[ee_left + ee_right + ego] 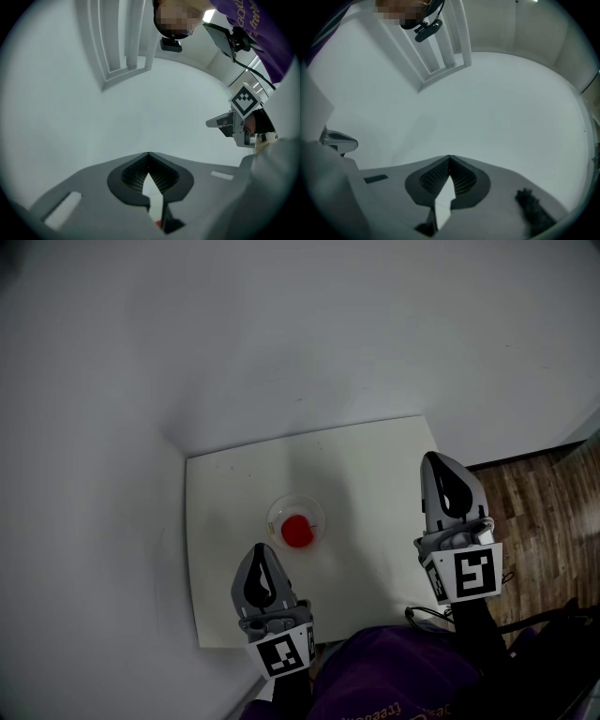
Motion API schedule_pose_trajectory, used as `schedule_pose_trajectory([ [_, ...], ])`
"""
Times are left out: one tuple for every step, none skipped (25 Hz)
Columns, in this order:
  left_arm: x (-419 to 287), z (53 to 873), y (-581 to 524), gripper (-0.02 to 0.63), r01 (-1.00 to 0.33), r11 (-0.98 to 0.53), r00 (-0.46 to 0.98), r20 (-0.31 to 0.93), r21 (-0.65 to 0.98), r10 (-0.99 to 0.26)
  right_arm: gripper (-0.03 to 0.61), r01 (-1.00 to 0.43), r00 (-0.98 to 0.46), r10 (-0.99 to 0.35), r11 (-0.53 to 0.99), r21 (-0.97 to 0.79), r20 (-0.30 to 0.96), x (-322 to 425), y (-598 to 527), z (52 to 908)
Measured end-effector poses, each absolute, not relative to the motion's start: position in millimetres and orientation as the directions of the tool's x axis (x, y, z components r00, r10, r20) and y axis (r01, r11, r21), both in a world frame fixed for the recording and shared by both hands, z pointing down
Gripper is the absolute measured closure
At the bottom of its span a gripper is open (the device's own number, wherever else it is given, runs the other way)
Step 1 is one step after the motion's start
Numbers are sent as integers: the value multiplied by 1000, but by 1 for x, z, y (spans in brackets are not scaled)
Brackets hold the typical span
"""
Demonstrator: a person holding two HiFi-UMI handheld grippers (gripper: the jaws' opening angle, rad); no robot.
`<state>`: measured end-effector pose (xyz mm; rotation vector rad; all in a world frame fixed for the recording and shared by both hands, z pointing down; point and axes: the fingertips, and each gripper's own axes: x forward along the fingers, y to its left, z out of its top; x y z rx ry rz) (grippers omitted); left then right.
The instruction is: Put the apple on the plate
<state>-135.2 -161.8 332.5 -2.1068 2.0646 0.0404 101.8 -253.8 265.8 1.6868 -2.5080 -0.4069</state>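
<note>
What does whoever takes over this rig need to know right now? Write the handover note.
Left gripper: jaws shut, nothing between them, held near the table's front edge, just short of the plate.
Right gripper: jaws shut, empty, off by the table's right edge.
Things: the red apple sits in the clear plate near the middle of the white table.
Done: the apple is on the plate and neither gripper touches it.
Left: nothing for the task that I can see; just keep both grippers clear of the plate.
</note>
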Motion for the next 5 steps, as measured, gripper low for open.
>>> schedule_pose_trajectory([
  [-135,333,-162,606,-993,-10,28,-150,-117,-988,569,-896,-384,-921,353,271,-70,102,-254,266],
  [-136,334,-162,606,-993,-10,27,-148,-118,-989,569,-896,-383,-921,352,271,-68,102,-254,267],
  [-135,334,-162,606,-993,-10,27,-147,-120,-989,569,-896,-382,-922,352,270,-67,102,-254,267],
  [-135,334,-162,606,-992,-10,28,-146,-124,-989,569,-896,-382,-922,352,270,-66,102,-254,268],
  [-135,335,-162,606,-992,-11,30,-145,-128,-989,569,-897,-381,-922,351,269,-65,103,-254,268],
])
